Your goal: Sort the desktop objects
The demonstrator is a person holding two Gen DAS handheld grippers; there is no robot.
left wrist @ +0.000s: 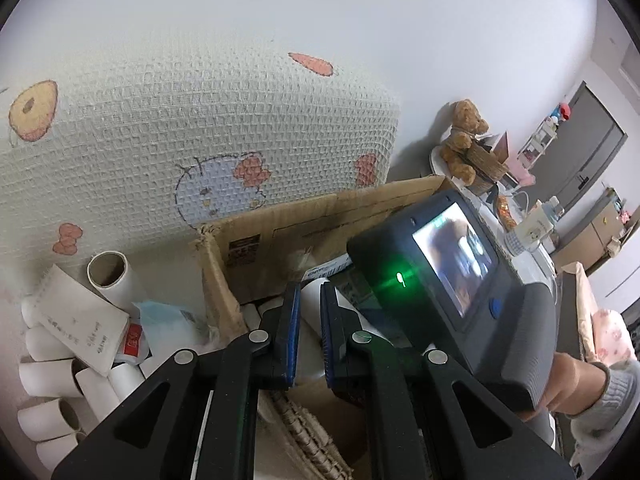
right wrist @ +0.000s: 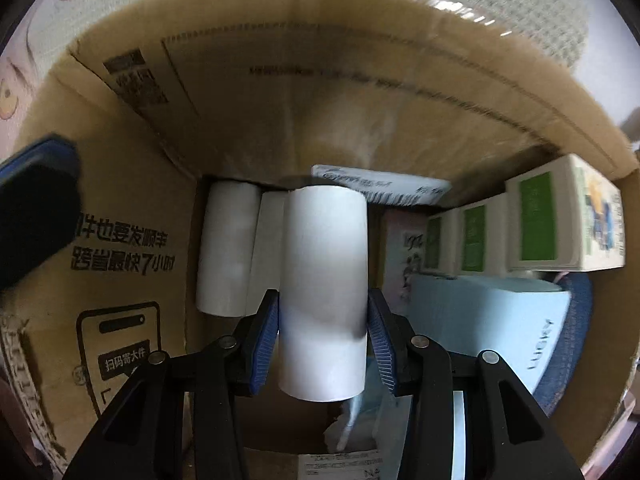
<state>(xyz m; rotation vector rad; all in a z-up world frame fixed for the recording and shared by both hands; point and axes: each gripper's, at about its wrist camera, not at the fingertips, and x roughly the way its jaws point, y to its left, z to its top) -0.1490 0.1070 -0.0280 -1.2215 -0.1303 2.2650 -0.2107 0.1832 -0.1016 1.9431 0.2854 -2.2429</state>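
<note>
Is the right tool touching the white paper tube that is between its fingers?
Touching. In the right wrist view, both blue pads of the right tool press against the sides of the white paper tube, over the cardboard box.

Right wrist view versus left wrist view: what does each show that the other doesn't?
Only the right wrist view: the right gripper shut on a white paper tube, white-and-green cartons inside.

Only the left wrist view: the left gripper nearly closed and empty, loose white tubes outside, a brown teddy bear.

Both: the brown cardboard box, the patterned cloth behind.
</note>
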